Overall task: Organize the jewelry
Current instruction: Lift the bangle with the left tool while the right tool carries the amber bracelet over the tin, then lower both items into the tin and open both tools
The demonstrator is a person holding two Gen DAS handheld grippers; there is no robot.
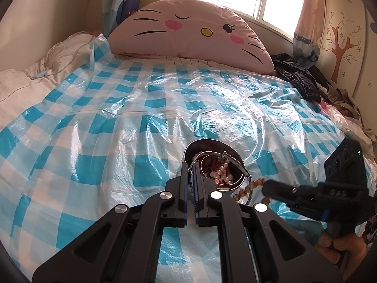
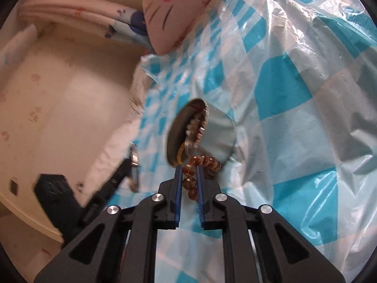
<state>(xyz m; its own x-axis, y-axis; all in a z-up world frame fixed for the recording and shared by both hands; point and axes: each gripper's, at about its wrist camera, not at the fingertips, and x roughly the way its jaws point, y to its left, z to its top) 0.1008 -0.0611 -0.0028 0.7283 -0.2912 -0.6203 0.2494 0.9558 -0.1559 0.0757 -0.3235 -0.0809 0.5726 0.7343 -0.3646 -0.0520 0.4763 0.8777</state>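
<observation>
A round metal tin (image 1: 196,142) (image 2: 219,127) lies on the blue-checked plastic sheet (image 1: 106,122), holding pearls (image 1: 221,173) and other pieces. My left gripper (image 1: 189,165) is at the tin's near rim, shut on a thin silver bangle (image 1: 245,172) that arcs over the tin's mouth. My right gripper (image 1: 265,188) comes in from the right, just beside the tin. In the right wrist view, the right gripper (image 2: 188,168) is shut on an amber bead bracelet (image 2: 207,161), which trails against the tin's wall. The left gripper (image 2: 133,162) shows blurred at the left with the bangle (image 2: 134,158).
A pink cat-face pillow (image 1: 188,30) rests at the head of the bed under the window. Black clothing (image 1: 297,75) is piled at the right edge. Rumpled white bedding (image 1: 35,70) lies at the left. A person's hand (image 1: 337,245) holds the right gripper's grip.
</observation>
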